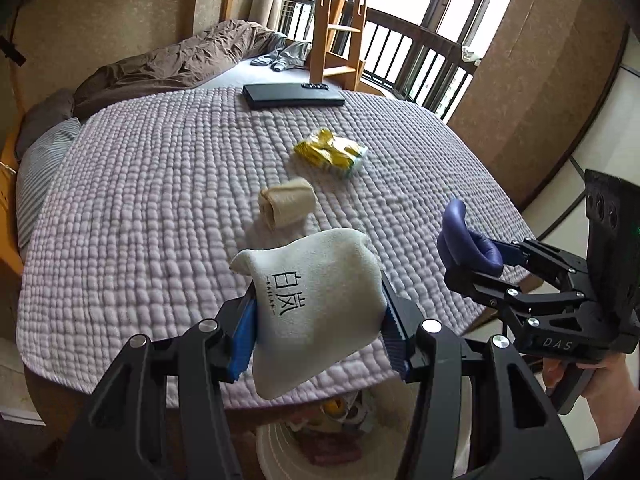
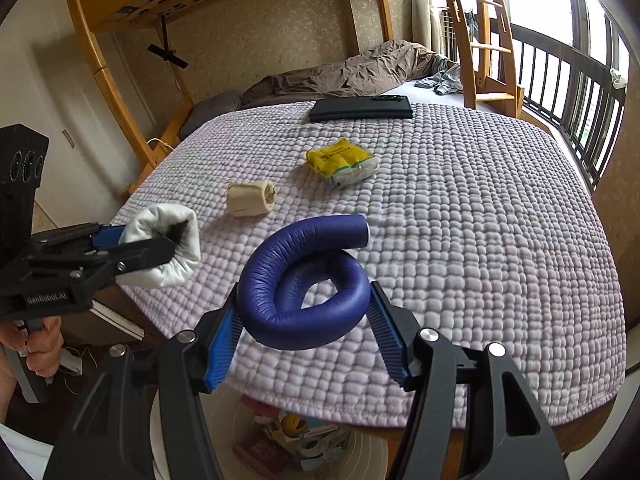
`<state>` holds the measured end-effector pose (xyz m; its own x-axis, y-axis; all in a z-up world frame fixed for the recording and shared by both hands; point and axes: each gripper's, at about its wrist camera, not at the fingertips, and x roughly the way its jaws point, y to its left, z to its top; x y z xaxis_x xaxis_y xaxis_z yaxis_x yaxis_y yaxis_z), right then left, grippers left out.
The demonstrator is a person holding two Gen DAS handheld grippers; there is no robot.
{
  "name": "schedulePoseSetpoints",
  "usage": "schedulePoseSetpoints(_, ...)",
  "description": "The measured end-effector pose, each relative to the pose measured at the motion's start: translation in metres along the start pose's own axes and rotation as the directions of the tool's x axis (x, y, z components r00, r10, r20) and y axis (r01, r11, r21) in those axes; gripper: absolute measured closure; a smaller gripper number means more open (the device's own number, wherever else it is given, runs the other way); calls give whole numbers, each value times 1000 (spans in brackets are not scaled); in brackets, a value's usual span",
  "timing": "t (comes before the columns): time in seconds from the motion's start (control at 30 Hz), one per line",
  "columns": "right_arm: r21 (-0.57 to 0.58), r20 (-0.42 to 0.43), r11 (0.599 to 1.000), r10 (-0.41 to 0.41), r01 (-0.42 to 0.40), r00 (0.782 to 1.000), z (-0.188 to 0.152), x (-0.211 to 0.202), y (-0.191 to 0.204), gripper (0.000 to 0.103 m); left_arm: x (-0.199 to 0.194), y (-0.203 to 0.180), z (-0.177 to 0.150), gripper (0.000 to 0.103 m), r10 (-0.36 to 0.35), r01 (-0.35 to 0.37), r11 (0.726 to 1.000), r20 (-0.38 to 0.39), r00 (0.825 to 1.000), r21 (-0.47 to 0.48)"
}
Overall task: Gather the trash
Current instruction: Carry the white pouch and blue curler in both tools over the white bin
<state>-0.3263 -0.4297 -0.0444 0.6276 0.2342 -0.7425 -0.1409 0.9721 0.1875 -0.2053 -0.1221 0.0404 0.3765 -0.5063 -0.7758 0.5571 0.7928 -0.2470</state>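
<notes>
My left gripper (image 1: pixel 318 320) is shut on a grey-white cloth pouch (image 1: pixel 316 304) with black printed characters, held above the bed's near edge. It also shows in the right wrist view (image 2: pixel 160 246). My right gripper (image 2: pixel 306 332) is shut on a coiled blue padded tube (image 2: pixel 304 280), also seen in the left wrist view (image 1: pixel 468 240). On the quilt lie a beige paper roll (image 1: pixel 286 200) (image 2: pixel 252 198) and a crumpled yellow wrapper (image 1: pixel 332 152) (image 2: pixel 342 160). A white bin (image 1: pixel 276 452) (image 2: pixel 368 456) holding trash stands on the floor below both grippers.
A lilac quilted blanket (image 1: pixel 160 220) covers the bed. A black flat case (image 1: pixel 292 94) (image 2: pixel 362 109) lies further back. A brown duvet (image 1: pixel 168 64), grey clothes (image 1: pixel 286 54), a wooden ladder (image 1: pixel 340 20) and a dark railing (image 1: pixel 424 64) stand beyond.
</notes>
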Motion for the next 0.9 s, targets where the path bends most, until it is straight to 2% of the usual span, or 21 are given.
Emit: schedulePoseSetpoints(0.9,-1,-51,1000,19,-19,998,-59,-44,20,44,-13,-34,-65,48,-4,12,995,-81,997,100)
